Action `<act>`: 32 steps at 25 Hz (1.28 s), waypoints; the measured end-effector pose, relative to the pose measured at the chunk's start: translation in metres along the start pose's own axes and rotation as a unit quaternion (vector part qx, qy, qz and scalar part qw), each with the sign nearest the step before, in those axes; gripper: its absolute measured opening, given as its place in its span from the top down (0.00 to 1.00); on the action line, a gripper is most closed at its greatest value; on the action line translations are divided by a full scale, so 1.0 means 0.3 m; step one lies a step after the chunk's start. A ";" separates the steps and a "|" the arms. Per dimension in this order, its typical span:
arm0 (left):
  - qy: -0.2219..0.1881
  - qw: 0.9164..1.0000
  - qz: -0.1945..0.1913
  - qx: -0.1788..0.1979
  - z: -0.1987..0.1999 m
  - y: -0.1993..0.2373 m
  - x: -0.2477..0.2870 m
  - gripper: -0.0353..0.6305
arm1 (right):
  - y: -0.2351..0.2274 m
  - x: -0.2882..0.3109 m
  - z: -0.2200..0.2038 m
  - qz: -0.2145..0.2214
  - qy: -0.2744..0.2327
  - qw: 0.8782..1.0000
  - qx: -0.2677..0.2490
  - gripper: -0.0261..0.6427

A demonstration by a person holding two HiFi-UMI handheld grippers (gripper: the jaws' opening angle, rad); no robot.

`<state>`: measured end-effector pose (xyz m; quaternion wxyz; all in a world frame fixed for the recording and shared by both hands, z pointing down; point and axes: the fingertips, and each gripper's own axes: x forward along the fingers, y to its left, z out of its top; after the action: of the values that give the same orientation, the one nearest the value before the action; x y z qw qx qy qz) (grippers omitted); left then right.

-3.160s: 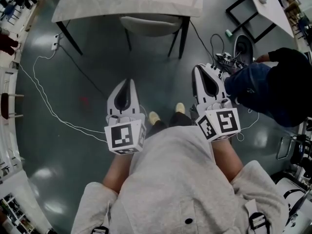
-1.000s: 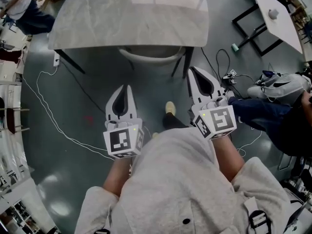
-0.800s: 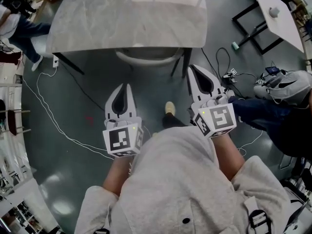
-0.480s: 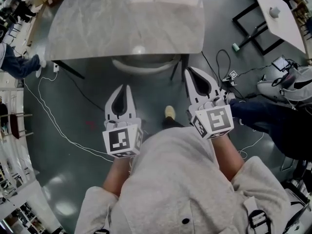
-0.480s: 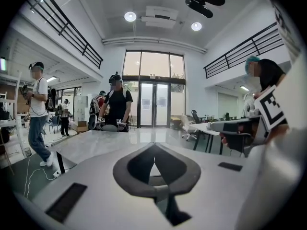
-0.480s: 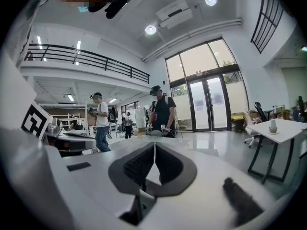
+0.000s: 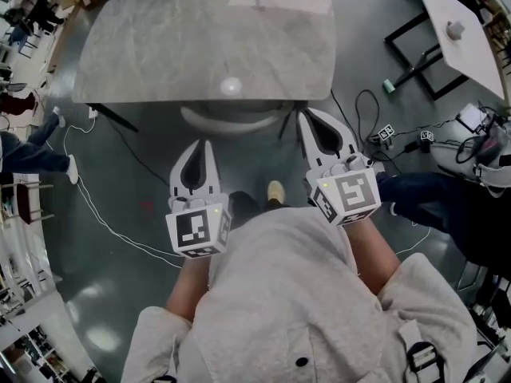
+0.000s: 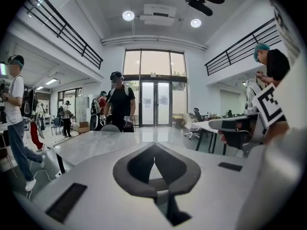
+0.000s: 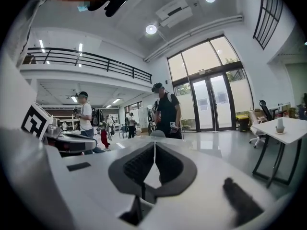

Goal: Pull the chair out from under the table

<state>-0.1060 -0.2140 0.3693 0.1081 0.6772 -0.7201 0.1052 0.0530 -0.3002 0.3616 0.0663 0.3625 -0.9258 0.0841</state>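
The pale chair (image 7: 231,119) stands tucked under the grey marble table (image 7: 160,46); only the curved top of its back shows past the table's near edge. My left gripper (image 7: 203,144) is shut and empty, its tip a little short of the chair back. My right gripper (image 7: 306,115) is also shut and empty, with its tip beside the right end of the chair back, close to the table's edge. In the left gripper view the shut jaws (image 8: 154,146) point over the tabletop (image 8: 91,145). The right gripper view shows the same, its jaws (image 9: 154,145) meeting in a thin line.
A white cable (image 7: 88,198) runs over the dark floor at the left. A second white table (image 7: 459,30) and loose cables (image 7: 375,126) lie to the right, near a person's legs (image 7: 431,202). Beyond the table stands a person in black (image 8: 120,104).
The table and chair have come closer in the head view, and both grippers now reach nearer the chair back. A person at the upper left has walked off toward the left edge.
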 end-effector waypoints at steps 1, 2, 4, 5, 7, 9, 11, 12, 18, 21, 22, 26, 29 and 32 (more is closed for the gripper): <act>0.002 1.000 0.001 -0.001 0.016 0.000 0.001 0.92 | -0.002 0.003 0.018 0.002 0.002 1.000 -0.001 0.92; 0.004 1.000 0.000 -0.002 0.024 -0.003 0.006 0.92 | -0.007 0.007 0.027 0.004 0.004 1.000 -0.002 0.92; 0.008 1.000 -0.002 -0.004 0.026 -0.009 0.024 0.92 | -0.020 0.018 0.030 0.007 0.006 1.000 -0.004 0.92; 0.010 1.000 -0.004 -0.004 0.023 -0.008 0.031 0.92 | -0.022 0.025 0.029 0.009 0.006 1.000 -0.005 0.92; 0.016 1.000 -0.007 -0.008 0.014 0.000 0.036 0.92 | -0.015 0.035 0.026 0.011 0.008 1.000 -0.006 0.92; 0.021 1.000 -0.010 -0.012 0.004 0.010 0.042 0.92 | -0.006 0.046 0.022 0.013 0.011 1.000 -0.008 0.92; 0.027 1.000 -0.014 -0.009 -0.003 0.016 0.055 0.92 | -0.005 0.058 0.017 0.013 0.015 1.000 -0.007 0.92; 0.029 0.999 -0.016 -0.005 -0.005 0.019 0.063 0.92 | -0.004 0.065 0.014 0.012 0.017 1.000 -0.006 0.92; 0.041 0.999 -0.035 -0.002 -0.022 0.073 0.118 0.92 | 0.009 0.135 -0.018 -0.001 0.036 0.999 0.000 0.92; 0.049 0.998 -0.049 -0.005 -0.038 0.115 0.154 0.92 | 0.023 0.182 -0.045 -0.012 0.050 0.999 -0.002 0.92; 0.052 0.997 -0.054 -0.006 -0.044 0.133 0.166 0.92 | 0.032 0.198 -0.053 -0.014 0.056 0.998 -0.006 0.92; 0.062 0.995 -0.078 -0.003 -0.050 0.199 0.229 0.92 | 0.053 0.267 -0.077 -0.020 0.076 0.997 -0.015 0.92; 0.076 0.991 -0.107 0.004 -0.064 0.231 0.283 0.92 | 0.065 0.322 -0.090 -0.017 0.091 0.995 -0.028 0.92; 0.115 0.978 -0.175 0.024 -0.128 0.230 0.322 0.92 | 0.106 0.378 -0.143 0.015 0.129 0.991 -0.044 0.92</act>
<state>-0.1800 -0.2904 0.4344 0.1905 0.7784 -0.5706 0.1795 -0.0486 -0.3432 0.4210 0.1995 0.3318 -0.9176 0.0903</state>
